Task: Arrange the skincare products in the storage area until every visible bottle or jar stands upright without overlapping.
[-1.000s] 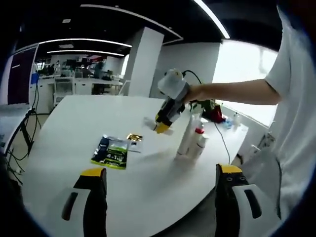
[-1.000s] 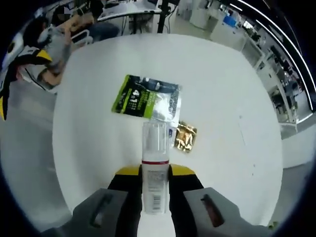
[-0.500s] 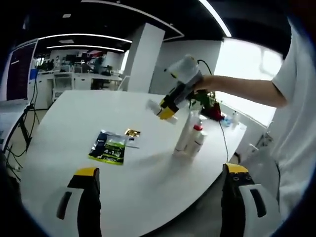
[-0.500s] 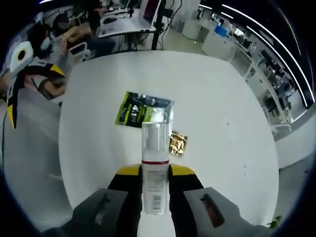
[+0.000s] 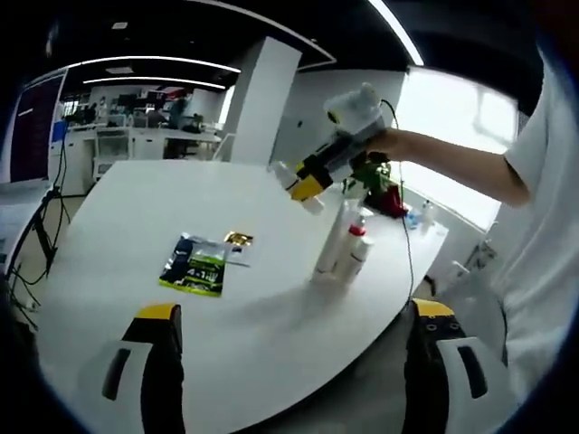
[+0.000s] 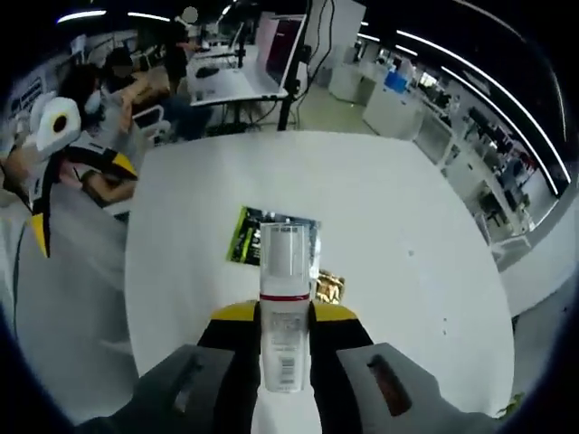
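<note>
The right gripper (image 6: pixel 286 336) grips a white bottle (image 6: pixel 285 307) with a clear cap and a red band, its yellow-tipped jaws closed tight against the bottle's lower body, the cap pointing forward above a round white table (image 6: pixel 398 226); seen from the left gripper view, that same gripper (image 5: pixel 306 183) is raised in the air over the table (image 5: pixel 271 316), the bottle (image 5: pixel 295 186) tilted and well clear of the surface, a person's hand (image 5: pixel 391 145) and bare forearm behind it; the left gripper (image 5: pixel 294 348) hangs at the near edge of the table with its jaws spread wide and nothing between them; on the table two more white bottles (image 5: pixel 341 246) stand upright just beside each other, one with a red band at its neck; a green and black sachet (image 5: pixel 194 266) lies flat nearby, a small gold packet (image 5: pixel 238 240) just beside it; in the right gripper view the sachet (image 6: pixel 262 237) and gold packet (image 6: pixel 327 287) lie on the table below the held bottle's cap.
</note>
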A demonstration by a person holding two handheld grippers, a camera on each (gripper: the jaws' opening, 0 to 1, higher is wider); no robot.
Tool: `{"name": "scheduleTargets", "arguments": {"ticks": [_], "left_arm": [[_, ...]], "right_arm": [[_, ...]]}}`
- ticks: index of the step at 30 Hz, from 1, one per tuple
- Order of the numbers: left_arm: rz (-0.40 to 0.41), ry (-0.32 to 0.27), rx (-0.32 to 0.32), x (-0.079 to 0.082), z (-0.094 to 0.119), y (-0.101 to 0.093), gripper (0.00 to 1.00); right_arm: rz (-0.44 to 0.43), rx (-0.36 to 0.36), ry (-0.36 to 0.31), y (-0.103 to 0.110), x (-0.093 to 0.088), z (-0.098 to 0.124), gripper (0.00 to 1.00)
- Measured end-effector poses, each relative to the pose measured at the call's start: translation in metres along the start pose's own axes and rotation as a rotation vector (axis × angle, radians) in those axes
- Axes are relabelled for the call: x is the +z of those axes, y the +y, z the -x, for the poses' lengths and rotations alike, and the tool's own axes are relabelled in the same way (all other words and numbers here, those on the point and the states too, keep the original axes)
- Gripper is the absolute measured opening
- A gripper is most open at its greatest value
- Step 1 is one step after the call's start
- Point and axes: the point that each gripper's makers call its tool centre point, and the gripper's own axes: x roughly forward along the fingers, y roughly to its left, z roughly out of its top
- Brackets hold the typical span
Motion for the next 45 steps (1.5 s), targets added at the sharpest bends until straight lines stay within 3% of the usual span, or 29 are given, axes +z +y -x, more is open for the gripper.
{"name": "scheduleTargets", "arguments": {"ticks": [12, 16, 25, 33, 45], "left_arm": [[-0.015, 0.003, -0.003, 0.003, 0.007, -0.010, 0.96], [-0.008, -0.024, -0.013, 0.010, 0.009, -0.016, 0.95], [-0.026, -0.014, -0.029, 0.010, 0.011, -0.026, 0.95], [-0.051, 0.008, -0.052, 0.006, 0.009, -0.038, 0.94], [-0.073, 0.012, -0.086, 0.009, 0.007, -0.048, 0.94]], "right_arm": [[-0.018, -0.026, -0.046, 0.010, -0.005, 0.023, 0.19], [-0.030, -0.048, -0.087, 0.010, -0.002, 0.032, 0.19], [-0.031, -0.091, -0.159, 0.012, 0.002, 0.049, 0.19], [-0.048, -0.143, -0.201, -0.005, 0.000, 0.055, 0.19], [-0.097, -0.234, -0.300, -0.017, 0.013, 0.086, 0.19]]}}
